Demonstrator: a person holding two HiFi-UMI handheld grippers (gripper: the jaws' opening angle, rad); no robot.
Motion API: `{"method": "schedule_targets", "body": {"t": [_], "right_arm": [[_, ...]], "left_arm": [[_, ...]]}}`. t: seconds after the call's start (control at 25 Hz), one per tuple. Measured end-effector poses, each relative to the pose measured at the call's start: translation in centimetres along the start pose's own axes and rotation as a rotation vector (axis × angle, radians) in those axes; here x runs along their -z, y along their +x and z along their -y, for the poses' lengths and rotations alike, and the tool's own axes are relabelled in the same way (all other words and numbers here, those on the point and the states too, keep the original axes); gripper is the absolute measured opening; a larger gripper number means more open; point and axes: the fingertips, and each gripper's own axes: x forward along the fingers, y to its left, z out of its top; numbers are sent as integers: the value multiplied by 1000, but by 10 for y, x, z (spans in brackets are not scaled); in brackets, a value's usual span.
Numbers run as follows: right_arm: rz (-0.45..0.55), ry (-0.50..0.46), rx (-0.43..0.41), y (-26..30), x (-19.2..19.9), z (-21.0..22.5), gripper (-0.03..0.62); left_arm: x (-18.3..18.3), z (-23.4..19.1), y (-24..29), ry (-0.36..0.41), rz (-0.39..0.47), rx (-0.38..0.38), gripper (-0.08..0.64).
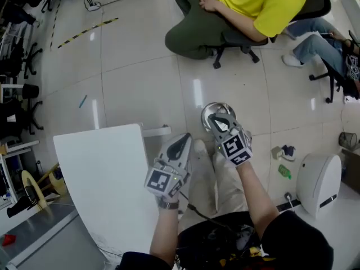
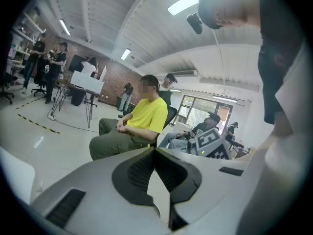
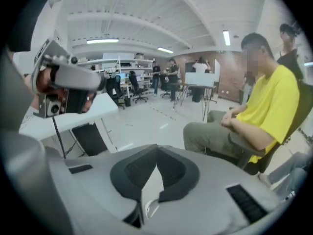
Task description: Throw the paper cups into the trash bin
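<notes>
A white table (image 1: 107,167) fills the left, and just beside its edge the left gripper (image 1: 181,142) hangs with its jaws clenched together on nothing. To its right, the right gripper (image 1: 219,118) is likewise closed and empty, directly over the round metal trash bin (image 1: 206,115) on the tiled floor (image 1: 140,83).

Head view. My right claw (image 1: 221,122) covered the near part of the trash bin (image 1: 210,112), so its opening could not be read. The top edge cut off the seated person in yellow (image 1: 264,4) above the chest. The right edge cropped a second sitter (image 1: 323,44). My left claw (image 1: 181,144) overlapped the white surface (image 1: 101,173) at its right edge.
</notes>
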Motion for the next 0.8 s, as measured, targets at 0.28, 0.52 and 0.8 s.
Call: {"method": "schedule_targets", "body": {"t": [0.28, 0.52, 0.8], "right_arm": [[288, 53, 58, -113, -159, 5, 2], [429, -38, 17, -216, -202, 0, 2], [593, -137, -61, -345, -211, -12, 2]], "left_arm": [[-114, 48, -15, 84, 153, -17, 0], [-173, 129, -42, 163, 260, -48, 0], [-178, 237, -63, 265, 342, -127, 0]]}}
